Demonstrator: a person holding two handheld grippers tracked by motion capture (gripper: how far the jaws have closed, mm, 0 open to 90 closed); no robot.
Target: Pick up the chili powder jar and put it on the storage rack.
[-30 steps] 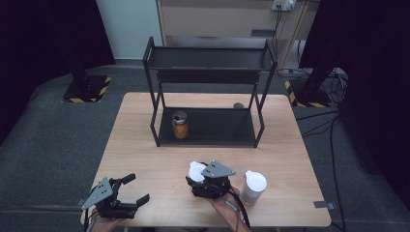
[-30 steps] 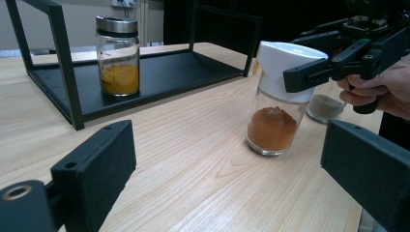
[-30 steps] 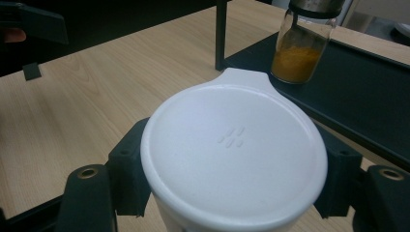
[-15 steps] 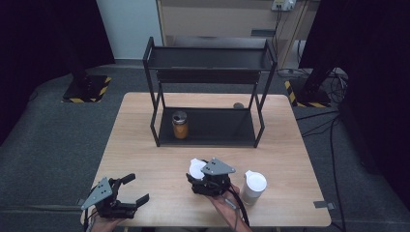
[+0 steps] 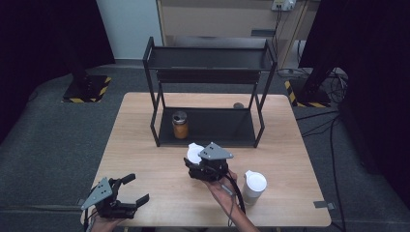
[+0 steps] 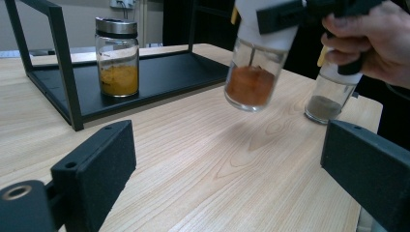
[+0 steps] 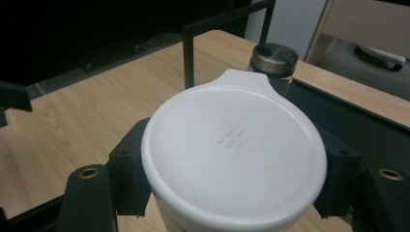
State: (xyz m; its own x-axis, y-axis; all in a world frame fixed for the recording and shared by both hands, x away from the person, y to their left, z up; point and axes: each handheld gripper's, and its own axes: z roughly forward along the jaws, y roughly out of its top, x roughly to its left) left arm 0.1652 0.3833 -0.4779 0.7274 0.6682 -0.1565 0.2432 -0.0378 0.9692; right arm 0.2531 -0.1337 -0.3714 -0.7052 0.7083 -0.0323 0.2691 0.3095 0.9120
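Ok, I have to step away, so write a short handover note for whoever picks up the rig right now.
Right gripper: shut on the white-lidded spice jar with orange powder, held clear of the table in front of the black rack.
Left gripper: open, holding nothing, near the table's front left edge.
Done: a metal-lidded jar of yellow powder stands on the rack's lower shelf.
Left: probably shelve the held jar, then the second white-lidded jar standing on the table at the right.

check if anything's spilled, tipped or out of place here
Nothing spilled or damaged. The right gripper holds a white-lidded spice jar clear of the table, slightly tilted. The other jars stand upright.
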